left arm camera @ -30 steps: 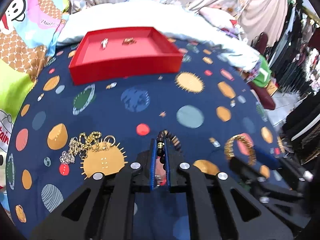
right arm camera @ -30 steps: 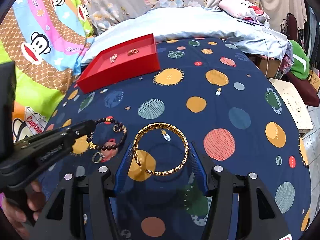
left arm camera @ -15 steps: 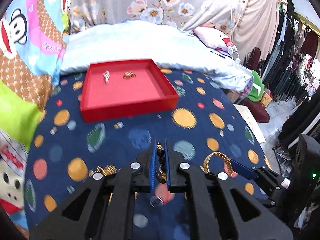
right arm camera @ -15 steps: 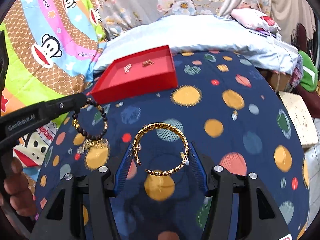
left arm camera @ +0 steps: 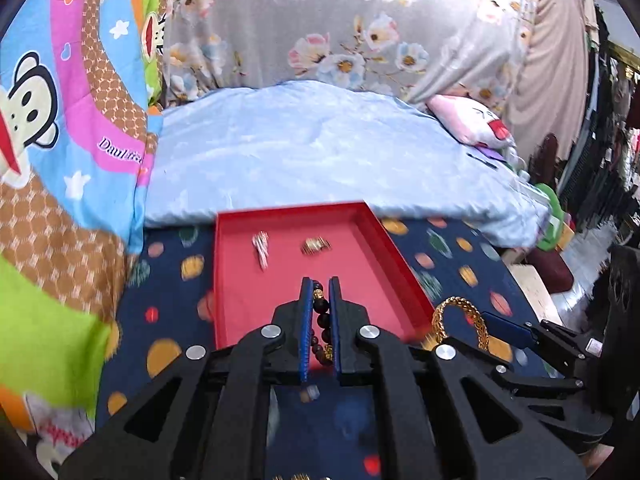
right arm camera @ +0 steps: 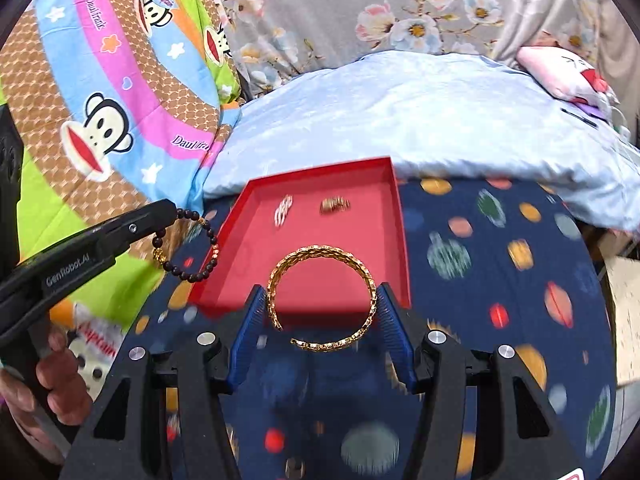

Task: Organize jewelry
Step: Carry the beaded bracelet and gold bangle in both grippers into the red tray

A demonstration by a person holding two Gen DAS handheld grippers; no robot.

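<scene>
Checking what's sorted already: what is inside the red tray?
Two small pieces lie in the red tray: a silvery one and a gold one. The gold bangle and gripper fingers hide its near edge.

Bright, even light with soft shadows. Both views bulge at the edges, with dark corners. Motion blur smears the spotted cloth (right arm camera: 500,264) and the tray's (left arm camera: 400,268) contents.

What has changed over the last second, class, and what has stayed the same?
Both grippers lifted their bracelets off the cloth and carried them toward the red tray: left gripper keeps the beaded bracelet, right gripper the gold bangle. The two small pieces in the tray stayed put.
</scene>
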